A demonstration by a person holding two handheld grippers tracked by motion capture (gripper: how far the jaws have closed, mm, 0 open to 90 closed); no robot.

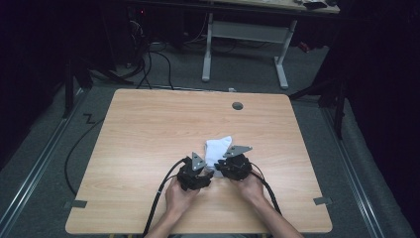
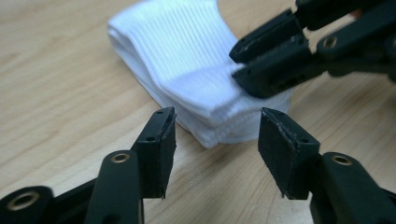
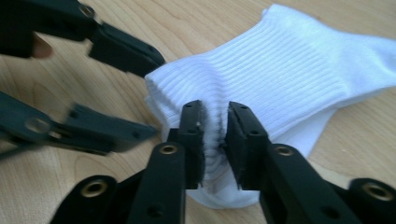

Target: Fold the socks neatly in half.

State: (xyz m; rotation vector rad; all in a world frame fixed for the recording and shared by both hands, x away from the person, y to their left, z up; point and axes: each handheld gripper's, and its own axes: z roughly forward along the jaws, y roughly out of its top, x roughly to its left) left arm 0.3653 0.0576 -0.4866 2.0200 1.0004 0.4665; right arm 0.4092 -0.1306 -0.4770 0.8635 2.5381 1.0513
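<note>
A folded white ribbed sock [image 1: 218, 148] lies on the wooden table [image 1: 148, 129], a little right of centre and near the front. My right gripper [image 3: 215, 135] is shut on the sock's cuff [image 3: 289, 70], with the fabric bunched between its pads. My left gripper [image 2: 217, 140] is open, and the cuff edge of the sock [image 2: 187, 60] lies just ahead of its fingertips, untouched. In the left gripper view the right gripper [image 2: 261, 65] presses onto the cuff from the upper right. From above, the left gripper [image 1: 207, 173] and right gripper [image 1: 219, 168] sit close together at the sock's near end.
A round cable hole [image 1: 237, 105] sits in the table near its far edge. Behind the table stands a white-legged desk [image 1: 247, 29], with cables [image 1: 148, 64] on the grey floor. Black cables trail from both grippers over the front edge.
</note>
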